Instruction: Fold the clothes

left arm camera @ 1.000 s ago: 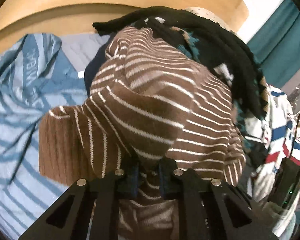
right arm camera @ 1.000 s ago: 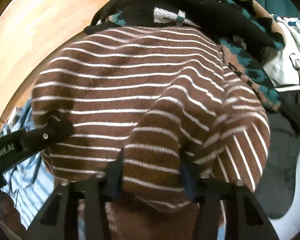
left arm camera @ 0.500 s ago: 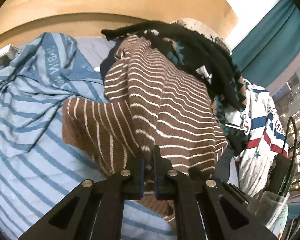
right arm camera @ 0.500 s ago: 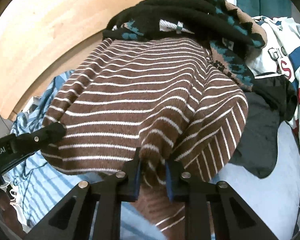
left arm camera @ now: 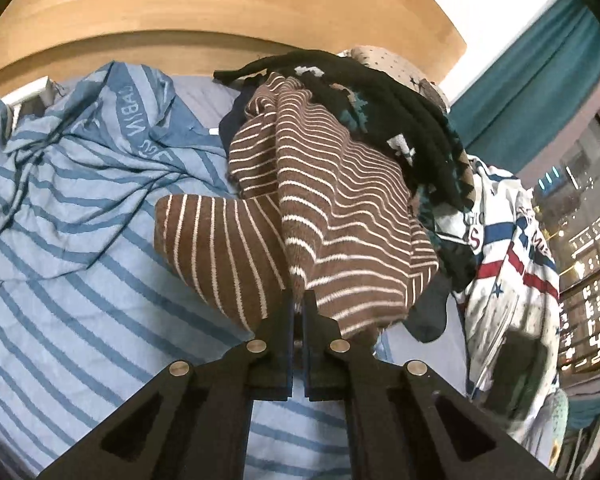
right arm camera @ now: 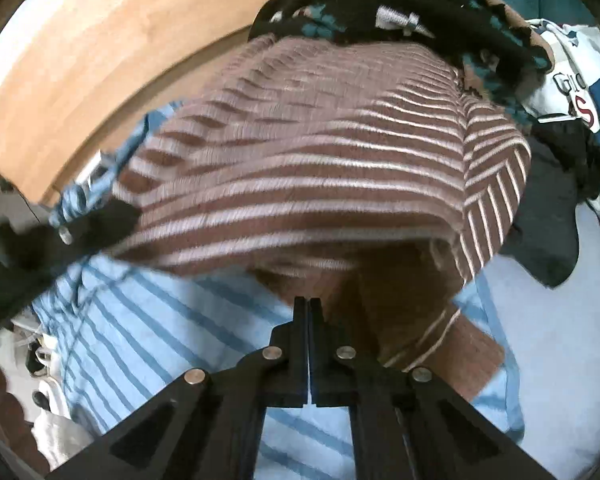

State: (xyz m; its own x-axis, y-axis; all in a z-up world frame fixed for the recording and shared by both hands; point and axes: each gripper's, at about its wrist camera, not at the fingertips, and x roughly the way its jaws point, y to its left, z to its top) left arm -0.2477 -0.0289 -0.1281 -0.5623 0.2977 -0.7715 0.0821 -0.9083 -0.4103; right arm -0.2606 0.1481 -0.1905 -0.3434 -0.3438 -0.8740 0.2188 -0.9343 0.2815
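A brown sweater with thin white stripes (left arm camera: 340,216) is drawn out from under a black patterned knit (left arm camera: 388,108) on the clothes pile. My left gripper (left arm camera: 298,306) is shut on a fold at its lower edge, and one sleeve (left arm camera: 216,248) lies to the left on the bed. In the right wrist view the sweater (right arm camera: 320,168) spreads wide and blurred above my right gripper (right arm camera: 308,304), whose fingers are pressed together on the thin lower edge of the fabric. The left gripper (right arm camera: 64,234) holds the sweater's far left corner there.
A blue striped duvet (left arm camera: 80,280) covers the bed, crumpled at the back left. A wooden headboard (left arm camera: 220,8) curves behind. A white, red and blue jersey (left arm camera: 512,248) and dark garments (right arm camera: 548,216) lie to the right, before a teal curtain (left arm camera: 532,92).
Both grippers have pulled back from the pile, drawing the sweater out and spreading it. Both pairs of fingers have come closer together, onto thinner fabric. The sweater is blurred with motion in the right wrist view.
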